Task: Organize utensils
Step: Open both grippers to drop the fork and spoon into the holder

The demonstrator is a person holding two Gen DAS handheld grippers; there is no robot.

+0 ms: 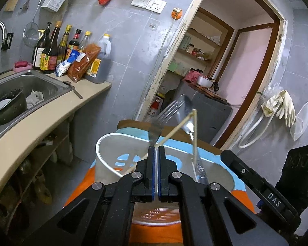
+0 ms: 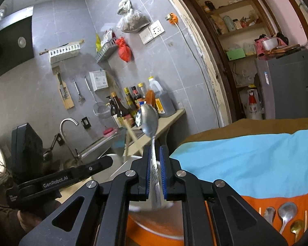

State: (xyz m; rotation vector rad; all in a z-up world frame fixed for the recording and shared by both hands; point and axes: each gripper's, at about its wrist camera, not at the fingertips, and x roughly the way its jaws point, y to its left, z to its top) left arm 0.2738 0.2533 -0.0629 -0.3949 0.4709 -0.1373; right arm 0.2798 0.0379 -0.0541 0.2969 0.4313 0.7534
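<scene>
My left gripper is shut on the rim of a white perforated utensil holder that stands on the blue and orange cloth. In the holder stand a fork, a steel spoon and wooden chopsticks. My right gripper is shut on the handle of that steel spoon, bowl up, above the holder. Two more steel spoons, a small gold spoon and chopsticks lie on the orange cloth at lower right.
A counter with a steel sink and several sauce bottles runs along the left. A doorway with shelves and a grey cabinet lies ahead. The blue cloth covers the table.
</scene>
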